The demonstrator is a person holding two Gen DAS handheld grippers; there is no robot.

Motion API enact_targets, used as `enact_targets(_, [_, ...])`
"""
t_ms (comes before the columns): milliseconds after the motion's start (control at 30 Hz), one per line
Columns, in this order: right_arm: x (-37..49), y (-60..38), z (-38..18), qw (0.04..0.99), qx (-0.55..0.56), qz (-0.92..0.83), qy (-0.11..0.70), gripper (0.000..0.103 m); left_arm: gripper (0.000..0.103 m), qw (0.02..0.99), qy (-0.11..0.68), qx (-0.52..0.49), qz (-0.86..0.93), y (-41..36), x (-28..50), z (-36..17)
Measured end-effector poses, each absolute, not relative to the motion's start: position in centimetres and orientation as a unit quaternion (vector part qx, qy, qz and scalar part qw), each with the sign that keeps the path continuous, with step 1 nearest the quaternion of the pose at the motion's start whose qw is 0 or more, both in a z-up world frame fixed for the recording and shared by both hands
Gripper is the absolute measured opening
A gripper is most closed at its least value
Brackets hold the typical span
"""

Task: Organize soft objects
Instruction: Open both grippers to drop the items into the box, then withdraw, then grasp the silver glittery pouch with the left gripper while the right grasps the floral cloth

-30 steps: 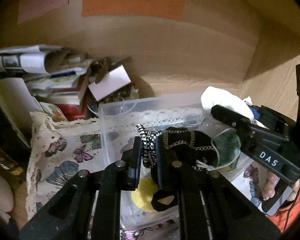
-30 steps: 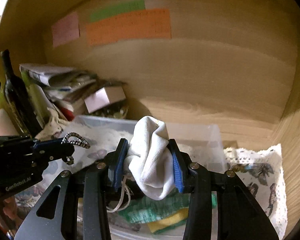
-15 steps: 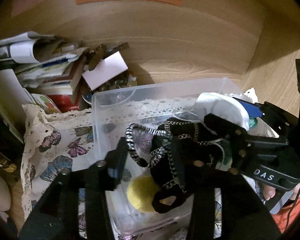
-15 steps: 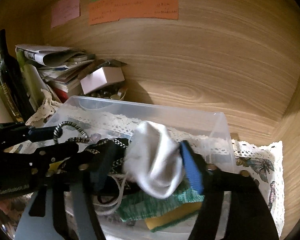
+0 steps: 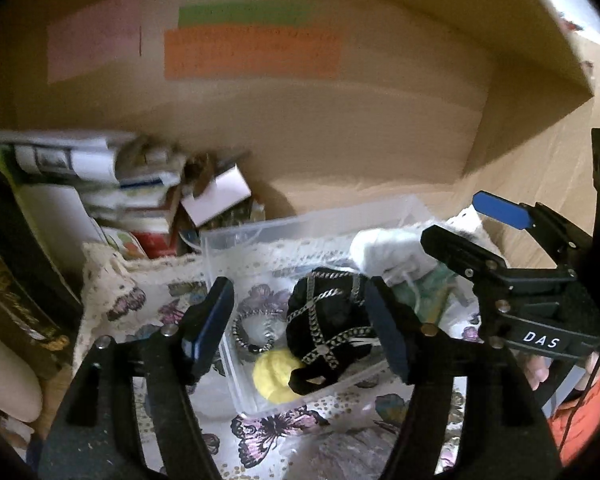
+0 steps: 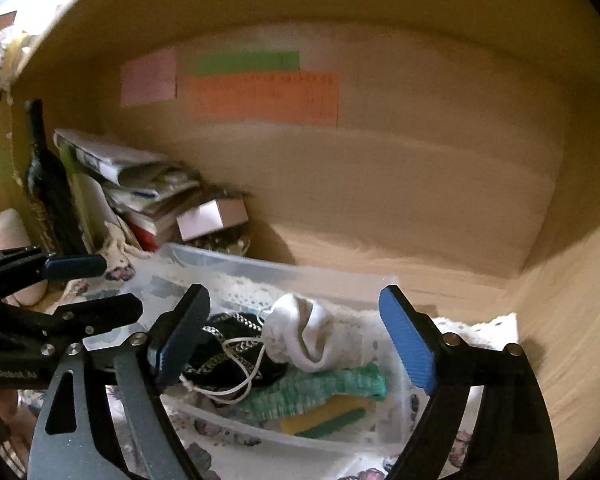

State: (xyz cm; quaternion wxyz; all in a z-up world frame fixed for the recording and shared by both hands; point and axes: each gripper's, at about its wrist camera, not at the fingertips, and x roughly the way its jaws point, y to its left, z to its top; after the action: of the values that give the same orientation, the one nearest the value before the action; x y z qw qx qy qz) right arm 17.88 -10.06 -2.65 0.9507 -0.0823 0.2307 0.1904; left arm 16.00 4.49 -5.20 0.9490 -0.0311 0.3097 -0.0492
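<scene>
Now, fingers: your left gripper (image 5: pixel 300 328) and right gripper (image 6: pixel 296 340) have just spread apart, both empty.
Items: black pouch (image 5: pixel 328 320) and white sock (image 6: pixel 312 336) lie in the clear bin (image 6: pixel 268 276).
Risk: pouch cord (image 6: pixel 236 376) could snag your finger.

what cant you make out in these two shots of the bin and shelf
- Writing on the orange note: blurred in both views.
- Bottom of the clear bin: covered by the black pouch and white sock.
- Stacked papers, left wrist view: motion blur, titles unreadable.
</scene>
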Motion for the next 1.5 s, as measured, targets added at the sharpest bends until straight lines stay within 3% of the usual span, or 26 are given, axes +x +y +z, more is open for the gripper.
enact_targets(267, [13.2,-11.8,-0.3,0.961,-0.084,0.202,0.170,0.097,0.083,0.965,0.255,-0.032,-0.050,5.0,11.7,-2.7])
enact_targets(467, [9.9,-12.8,-0.5,0.961,-0.084,0.218,0.148,0.099,0.096,0.971,0.232,-0.030,-0.039,5.1,8.4,-2.4])
enact_targets(1033, [6.1,-12.4,-9.8,0.914,-0.078,0.282,0.281,0.098,0.098,0.947,0.318,-0.012,-0.042,3.6,5.7,-8.9])
enact_targets(1200, [6.5,-11.7,-12.7,0.889,-0.067,0.298,0.340,0.077,0.098,0.932,0.358,-0.028,-0.049,3.8,6.3,-11.5])
enact_targets(1400, [6.2,-11.3,-14.2,0.874,-0.075,0.315,0.361,0.041,0.098,0.919,0.389,-0.031,-0.056,3.5,7.1,-13.6])
enact_targets(1433, [6.2,-11.3,-14.2,0.875,-0.079,0.311,0.361,0.026,0.098,0.917,0.393,-0.032,-0.057,3.4,7.2,-13.8])
enact_targets(1500, [6.3,-11.6,-14.2,0.879,-0.078,0.303,0.361,0.019,0.098,0.913,0.401,-0.035,-0.061,3.1,7.6,-14.4])
